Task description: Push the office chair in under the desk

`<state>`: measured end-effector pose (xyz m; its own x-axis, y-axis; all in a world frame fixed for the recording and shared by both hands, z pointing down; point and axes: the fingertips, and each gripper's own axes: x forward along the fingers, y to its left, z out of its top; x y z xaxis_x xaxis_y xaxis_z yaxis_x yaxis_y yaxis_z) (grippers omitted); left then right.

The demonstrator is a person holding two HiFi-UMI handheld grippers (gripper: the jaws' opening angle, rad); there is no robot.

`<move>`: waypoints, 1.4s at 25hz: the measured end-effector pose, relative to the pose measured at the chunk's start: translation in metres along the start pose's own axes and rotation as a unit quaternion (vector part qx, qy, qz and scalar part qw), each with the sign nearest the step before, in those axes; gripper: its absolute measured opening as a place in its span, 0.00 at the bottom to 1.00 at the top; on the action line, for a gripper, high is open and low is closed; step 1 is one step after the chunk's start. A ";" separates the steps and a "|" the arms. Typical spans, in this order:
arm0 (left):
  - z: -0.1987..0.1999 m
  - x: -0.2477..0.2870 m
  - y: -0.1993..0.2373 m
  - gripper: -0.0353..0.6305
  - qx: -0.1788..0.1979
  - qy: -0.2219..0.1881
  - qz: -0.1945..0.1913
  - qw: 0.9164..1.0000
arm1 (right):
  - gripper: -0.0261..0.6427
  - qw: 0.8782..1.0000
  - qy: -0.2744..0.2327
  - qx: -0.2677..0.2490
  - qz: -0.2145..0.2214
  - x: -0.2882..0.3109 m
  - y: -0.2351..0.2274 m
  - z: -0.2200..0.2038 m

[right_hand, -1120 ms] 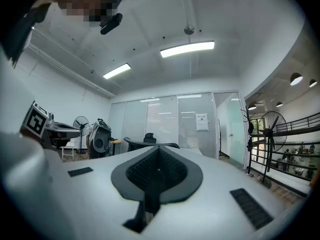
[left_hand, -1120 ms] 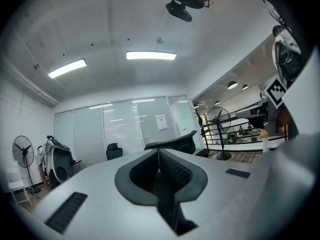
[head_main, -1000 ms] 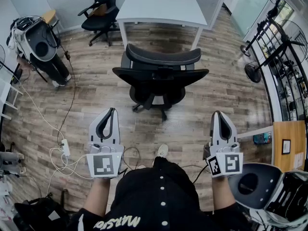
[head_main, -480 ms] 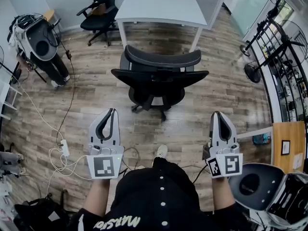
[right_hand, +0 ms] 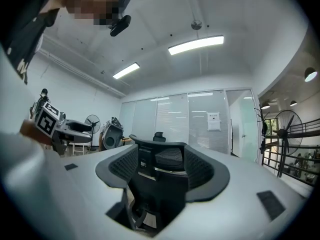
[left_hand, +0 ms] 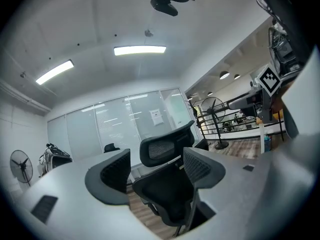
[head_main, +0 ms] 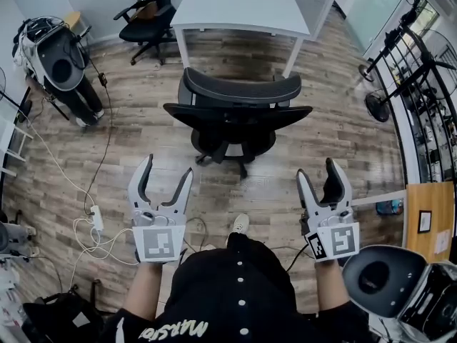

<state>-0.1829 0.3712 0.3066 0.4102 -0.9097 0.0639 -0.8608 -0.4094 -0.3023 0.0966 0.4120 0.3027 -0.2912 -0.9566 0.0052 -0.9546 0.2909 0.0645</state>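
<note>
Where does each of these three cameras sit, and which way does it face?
Head view: on the person's head, facing steeply down at the office chair and desk; torso, forearms, left gripper and right gripper show.
Left gripper view: on the left gripper, facing the chair; its jaws, just opening, hold nothing.
Right gripper view: same from the right gripper; jaws just opening, empty.
Shared: all see the chair.

A second black chair (head_main: 146, 13) stands by the far wall (upper left in the head view). White cables (head_main: 53, 156) trail over the plank floor (head_main: 343, 141); a fan (head_main: 376, 106) stands at right.
</note>
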 end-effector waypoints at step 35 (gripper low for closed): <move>-0.049 0.105 -0.025 0.56 0.141 0.088 -0.051 0.985 | 0.47 0.986 0.078 -0.097 0.109 0.100 -0.046 -0.055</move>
<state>-0.1333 0.2826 0.3679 0.4096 -0.8732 0.2640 -0.6898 -0.4859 -0.5368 0.1147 0.3021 0.3548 -0.4612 -0.8660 0.1934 -0.8356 0.4972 0.2334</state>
